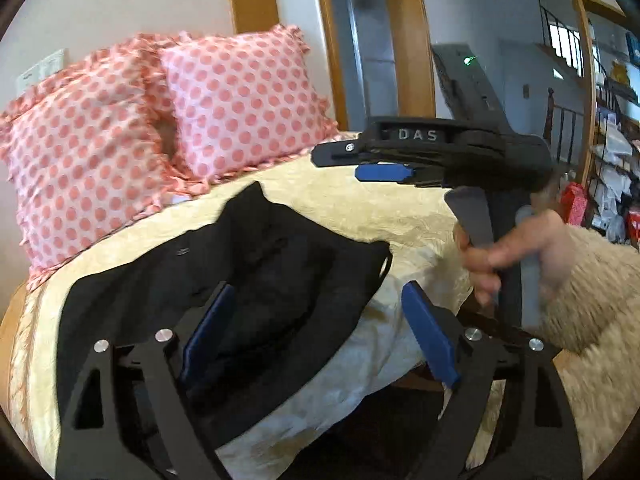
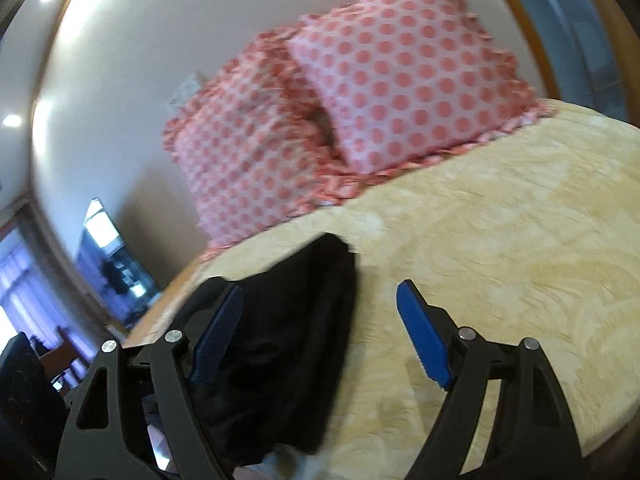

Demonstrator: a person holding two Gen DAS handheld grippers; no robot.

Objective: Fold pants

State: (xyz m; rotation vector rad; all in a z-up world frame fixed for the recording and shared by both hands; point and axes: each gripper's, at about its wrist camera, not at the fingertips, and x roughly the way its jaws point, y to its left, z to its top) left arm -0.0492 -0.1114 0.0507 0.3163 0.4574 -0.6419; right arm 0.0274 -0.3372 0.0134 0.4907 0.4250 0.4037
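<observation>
Black pants (image 1: 248,264) lie crumpled on the cream bedspread (image 1: 352,200), near the bed's front edge. My left gripper (image 1: 316,328) is open and empty, hovering over the pants' right part. The right gripper shows in the left wrist view (image 1: 384,171), held in a hand at the right above the bed; its blue pads look close together there. In the right wrist view the right gripper (image 2: 320,332) is open and empty above the pants (image 2: 288,328), which lie between and under its blue pads (image 2: 424,344).
Two pink polka-dot pillows (image 1: 160,120) lean at the head of the bed, also in the right wrist view (image 2: 360,92). The bedspread (image 2: 500,240) stretches to the right. A wooden door frame (image 1: 408,40) and cluttered shelves (image 1: 616,160) stand beyond the bed.
</observation>
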